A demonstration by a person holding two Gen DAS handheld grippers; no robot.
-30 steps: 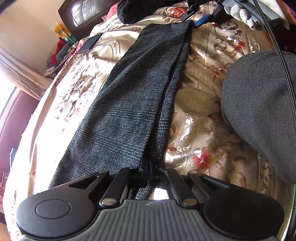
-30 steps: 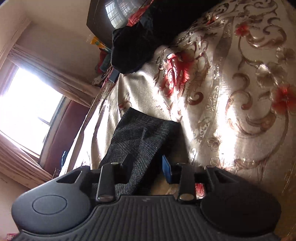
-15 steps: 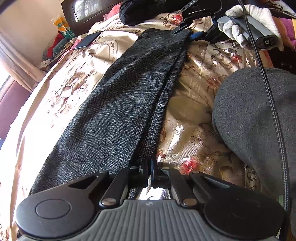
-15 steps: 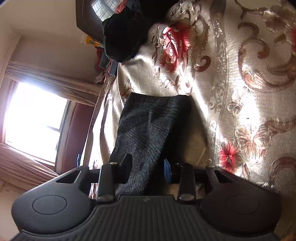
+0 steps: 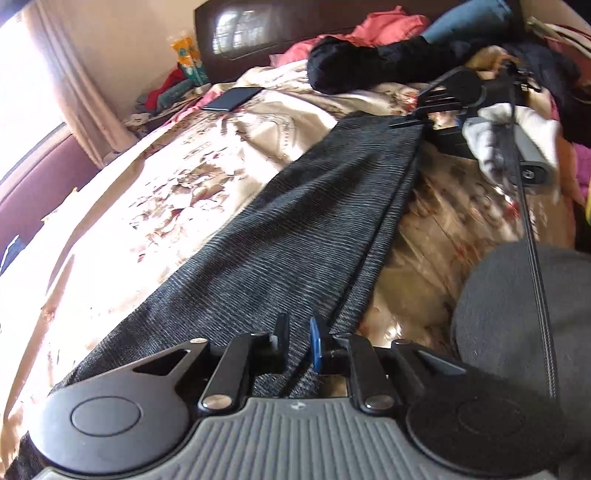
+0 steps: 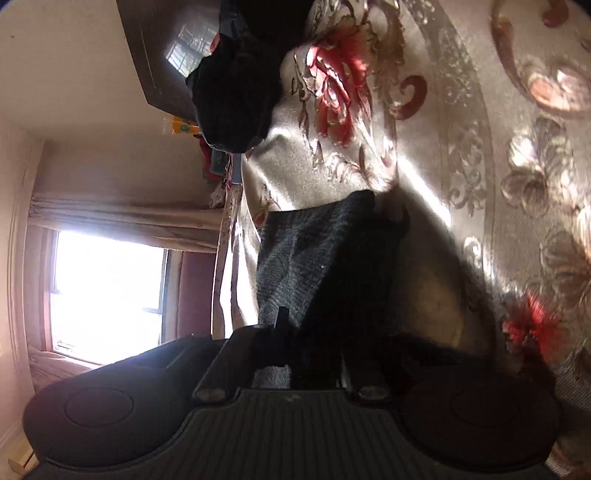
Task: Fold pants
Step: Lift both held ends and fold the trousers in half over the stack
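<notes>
Dark grey checked pants (image 5: 303, 236) lie stretched lengthwise on the floral bedspread (image 5: 177, 192), legs stacked. My left gripper (image 5: 298, 341) is open over the near end of the pants, its fingers a small gap apart with cloth showing between them. My right gripper (image 5: 417, 120) is at the far end of the pants, held by a white-gloved hand (image 5: 513, 144). In the right wrist view the pants' end (image 6: 314, 258) runs between the right gripper's fingers (image 6: 312, 332); deep shadow hides how far apart they stand.
A black garment (image 5: 369, 62) and pink clothes (image 5: 376, 26) lie by the dark headboard (image 5: 258, 33). A phone (image 5: 232, 99) lies on the bed at the far left. A grey clothed knee (image 5: 517, 314) is at the right. A window (image 6: 107, 291) is on the left.
My left gripper has opened and let go of the pants' near end, and has tilted up. The right gripper has turned and moved closer over the far end.
</notes>
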